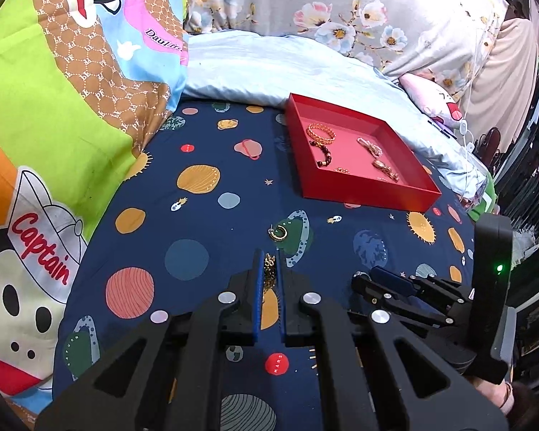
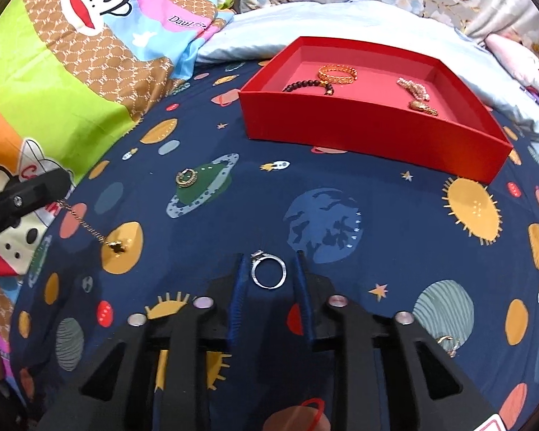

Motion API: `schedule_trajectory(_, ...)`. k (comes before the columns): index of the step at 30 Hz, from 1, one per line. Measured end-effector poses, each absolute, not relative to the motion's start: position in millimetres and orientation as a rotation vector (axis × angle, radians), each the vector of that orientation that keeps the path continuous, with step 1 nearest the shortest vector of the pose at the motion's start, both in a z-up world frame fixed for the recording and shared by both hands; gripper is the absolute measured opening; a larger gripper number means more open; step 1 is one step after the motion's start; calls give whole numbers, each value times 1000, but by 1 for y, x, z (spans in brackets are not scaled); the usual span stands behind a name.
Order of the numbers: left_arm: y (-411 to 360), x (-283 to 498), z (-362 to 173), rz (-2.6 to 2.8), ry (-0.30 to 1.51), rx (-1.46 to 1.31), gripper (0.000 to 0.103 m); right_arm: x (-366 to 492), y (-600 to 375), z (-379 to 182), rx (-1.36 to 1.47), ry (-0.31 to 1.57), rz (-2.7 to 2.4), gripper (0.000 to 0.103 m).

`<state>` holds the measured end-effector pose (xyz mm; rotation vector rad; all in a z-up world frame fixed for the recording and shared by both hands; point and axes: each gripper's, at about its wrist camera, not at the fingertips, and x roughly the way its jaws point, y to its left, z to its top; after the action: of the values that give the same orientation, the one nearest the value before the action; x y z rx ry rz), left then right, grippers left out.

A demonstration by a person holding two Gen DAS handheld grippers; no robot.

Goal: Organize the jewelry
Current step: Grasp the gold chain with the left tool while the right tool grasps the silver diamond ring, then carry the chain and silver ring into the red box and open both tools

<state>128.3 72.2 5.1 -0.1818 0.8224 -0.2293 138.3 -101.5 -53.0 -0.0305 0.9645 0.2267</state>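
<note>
Left claw point(image 1: 268, 256) pinching gold chain point(image 1: 269, 269), mostly hidden between pads.

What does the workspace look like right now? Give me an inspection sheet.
Surface: planet-print bedsheet.
Job's things: red tray holds bracelets; gold chain hangs from the left gripper, its end on the sheet; silver ring and gold hoop earring lie loose.
Clutter: cartoon pillow, floral quilt.
Grippers: left shut on chain; right gripper open around the ring.
Cables: white cord at bed edge.
Surroundings: too dim to tell.
</note>
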Motion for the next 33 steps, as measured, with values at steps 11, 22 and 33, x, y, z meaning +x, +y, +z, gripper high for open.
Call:
schedule_trajectory(11, 65, 129, 9, -243, 817, -174, 6, 131, -117, -43, 32, 956, 225, 19)
schedule_trajectory(22, 37, 131, 30, -295, 786, -152, 6, 100, -168, -9, 83, 908, 142, 19)
schedule_trajectory(33, 2, 144, 53, -362, 742, -124, 6, 84, -247, 25, 156, 834, 12, 19)
